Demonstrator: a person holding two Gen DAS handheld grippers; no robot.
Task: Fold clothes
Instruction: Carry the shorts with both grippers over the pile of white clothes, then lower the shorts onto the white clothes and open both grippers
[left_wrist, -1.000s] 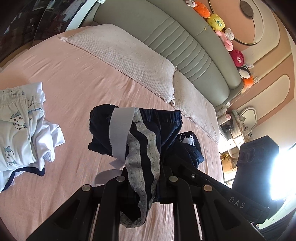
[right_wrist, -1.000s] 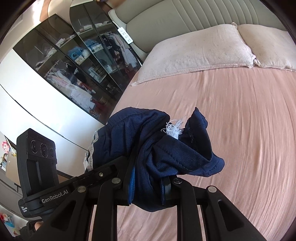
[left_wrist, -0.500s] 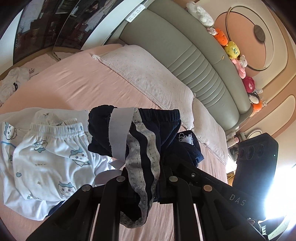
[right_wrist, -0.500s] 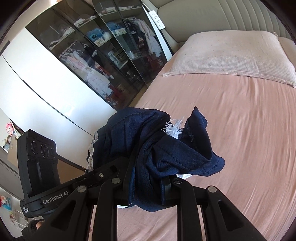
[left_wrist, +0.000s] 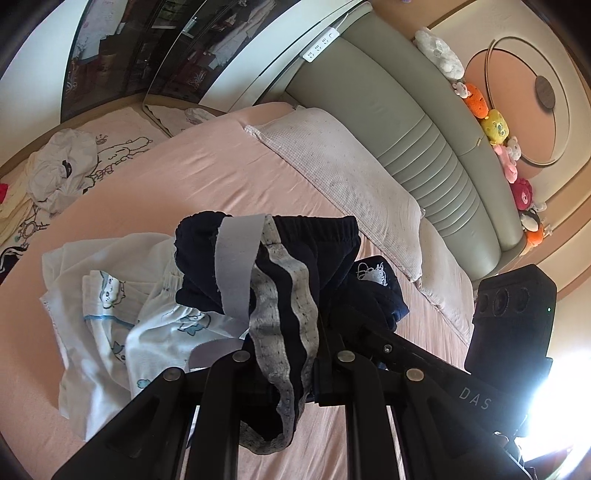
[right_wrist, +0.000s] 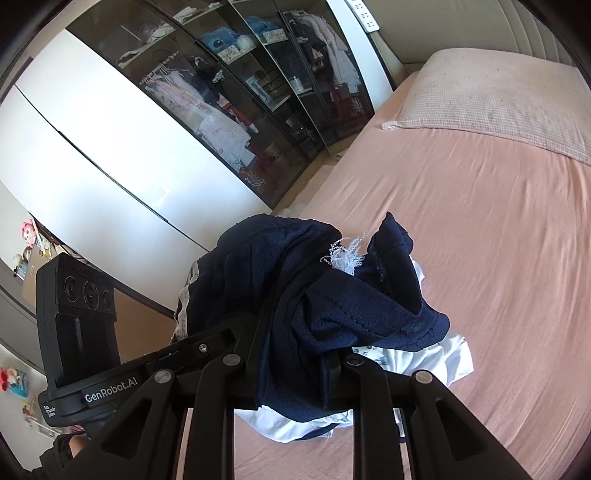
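Pink bed (left_wrist: 192, 184) beneath both grippers clamping navy shorts (left_wrist: 310, 251).

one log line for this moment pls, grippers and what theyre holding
left gripper: shut on navy shorts | right gripper: shut on navy shorts | shorts: bunched, above white printed clothes | surface: pink bed

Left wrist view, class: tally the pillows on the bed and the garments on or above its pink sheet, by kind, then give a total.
Pale pink pillows: 2
Navy striped garment held in both grippers: 1
White cartoon-print garments: 1 pile, number unclear
Total: 4
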